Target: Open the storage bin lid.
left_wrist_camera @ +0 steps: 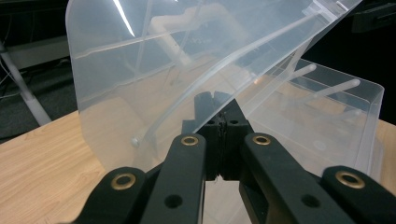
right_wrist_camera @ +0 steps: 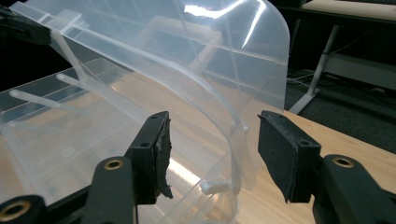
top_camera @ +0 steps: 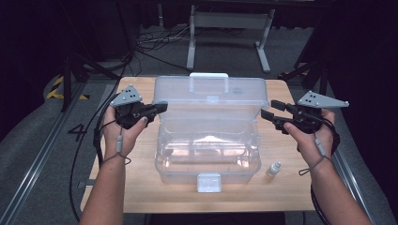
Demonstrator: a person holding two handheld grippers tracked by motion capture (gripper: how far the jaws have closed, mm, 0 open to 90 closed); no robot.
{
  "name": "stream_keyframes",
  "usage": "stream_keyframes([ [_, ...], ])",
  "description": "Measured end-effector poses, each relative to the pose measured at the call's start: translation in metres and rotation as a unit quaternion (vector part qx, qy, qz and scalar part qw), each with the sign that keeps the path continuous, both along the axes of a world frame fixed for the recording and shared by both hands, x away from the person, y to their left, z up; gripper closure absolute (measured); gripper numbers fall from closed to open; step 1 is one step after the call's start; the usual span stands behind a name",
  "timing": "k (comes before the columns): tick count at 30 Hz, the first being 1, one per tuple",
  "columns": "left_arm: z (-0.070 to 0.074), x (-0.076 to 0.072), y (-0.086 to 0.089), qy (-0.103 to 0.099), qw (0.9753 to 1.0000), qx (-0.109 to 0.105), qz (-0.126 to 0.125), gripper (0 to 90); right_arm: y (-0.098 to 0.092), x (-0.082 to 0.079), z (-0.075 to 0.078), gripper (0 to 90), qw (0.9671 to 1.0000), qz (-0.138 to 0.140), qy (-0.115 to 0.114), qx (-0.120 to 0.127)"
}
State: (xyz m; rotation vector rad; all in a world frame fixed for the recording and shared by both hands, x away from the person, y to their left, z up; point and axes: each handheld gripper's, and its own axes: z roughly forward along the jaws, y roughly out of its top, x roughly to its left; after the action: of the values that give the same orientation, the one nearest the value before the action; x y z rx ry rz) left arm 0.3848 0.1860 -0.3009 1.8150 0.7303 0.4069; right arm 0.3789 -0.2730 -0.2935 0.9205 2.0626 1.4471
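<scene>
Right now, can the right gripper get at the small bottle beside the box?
Probably yes. The right gripper is open, holds nothing, and the bottle stands alone on bare table just below that hand, outside the box.

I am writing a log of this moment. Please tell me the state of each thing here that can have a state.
Clear plastic box: open, upright on the table.
Lid: raised, leaning back.
Left gripper: shut on the lid's edge.
Right gripper: open, jaws on either side of the lid's edge.
Small bottle: upright, capped, beside the box.
</scene>
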Motion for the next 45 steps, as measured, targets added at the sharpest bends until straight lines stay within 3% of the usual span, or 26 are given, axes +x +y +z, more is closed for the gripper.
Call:
stream_keyframes([
  [4,0.001,0.0,-0.001,-0.001,1.0,0.003,0.0,89.2,0.003,0.006,-0.002,44.6,1.0,-0.007,-0.003,-0.004],
  [7,0.0,0.0,0.0,-0.001,1.0,0.002,0.0,89.2,0.006,0.011,-0.002,44.6,0.9995,-0.018,-0.013,-0.023],
  [11,0.0,0.0,0.0,-0.001,1.0,0.002,0.0,89.2,0.01,0.014,-0.002,44.6,0.9994,-0.024,-0.014,-0.019],
  [20,0.001,0.0,0.0,-0.001,1.0,0.004,-0.001,89.2,0.025,0.017,-0.001,45.8,0.9975,-0.051,-0.033,-0.035],
  [27,0.0,0.0,0.0,-0.001,1.0,0.003,-0.001,89.2,0.025,0.018,-0.001,50.4,0.9974,-0.061,-0.027,-0.028],
  [38,0.0,0.0,-0.001,-0.007,1.0,0.005,0.003,89.3,0.026,0.016,0.0,54.6,0.9963,-0.072,-0.037,-0.028],
  [45,0.0,0.0,-0.001,-0.006,1.0,0.004,0.002,89.3,0.028,0.014,0.0,58.4,0.9948,-0.083,-0.043,-0.039],
])
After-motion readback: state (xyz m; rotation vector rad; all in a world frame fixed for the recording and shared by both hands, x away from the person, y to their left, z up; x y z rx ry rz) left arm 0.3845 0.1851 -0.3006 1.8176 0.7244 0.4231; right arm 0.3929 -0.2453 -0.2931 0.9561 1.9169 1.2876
